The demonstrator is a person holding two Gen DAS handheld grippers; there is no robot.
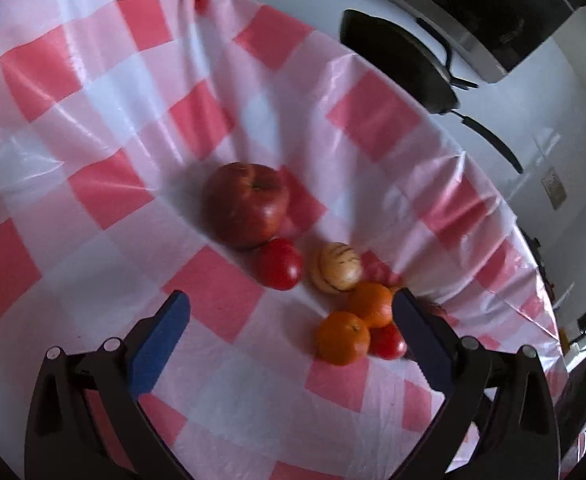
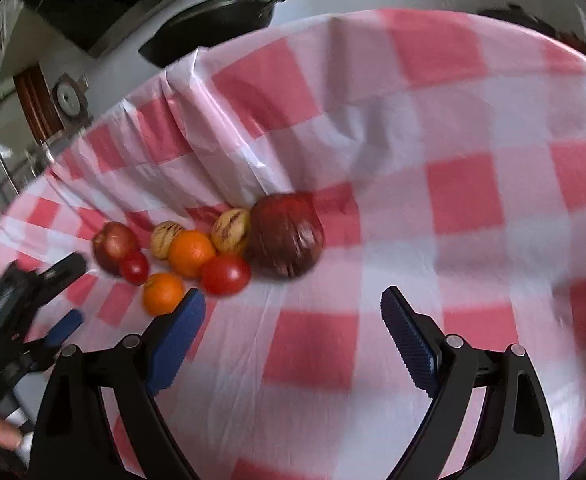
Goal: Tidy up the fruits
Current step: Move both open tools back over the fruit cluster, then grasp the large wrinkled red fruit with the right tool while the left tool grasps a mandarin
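Note:
A cluster of fruit lies on a red-and-white checked tablecloth (image 1: 93, 80). In the left wrist view I see a big red apple (image 1: 247, 204), a tomato (image 1: 279, 264), a striped pale melon (image 1: 336, 267), two oranges (image 1: 343, 337) and a second tomato (image 1: 389, 342). My left gripper (image 1: 291, 306) is open and empty just short of the oranges. In the right wrist view a large dark red apple (image 2: 287, 234), a tomato (image 2: 225, 275), two oranges (image 2: 191, 253), two striped melons (image 2: 231, 230) and a smaller apple (image 2: 113, 246) show. My right gripper (image 2: 293, 300) is open and empty.
Black pans (image 1: 397, 60) hang on the white wall beyond the table's edge; they also show in the right wrist view (image 2: 221, 20). The left gripper (image 2: 59, 300) shows at the left of the right wrist view. The cloth (image 2: 453, 160) is wrinkled near the fruit.

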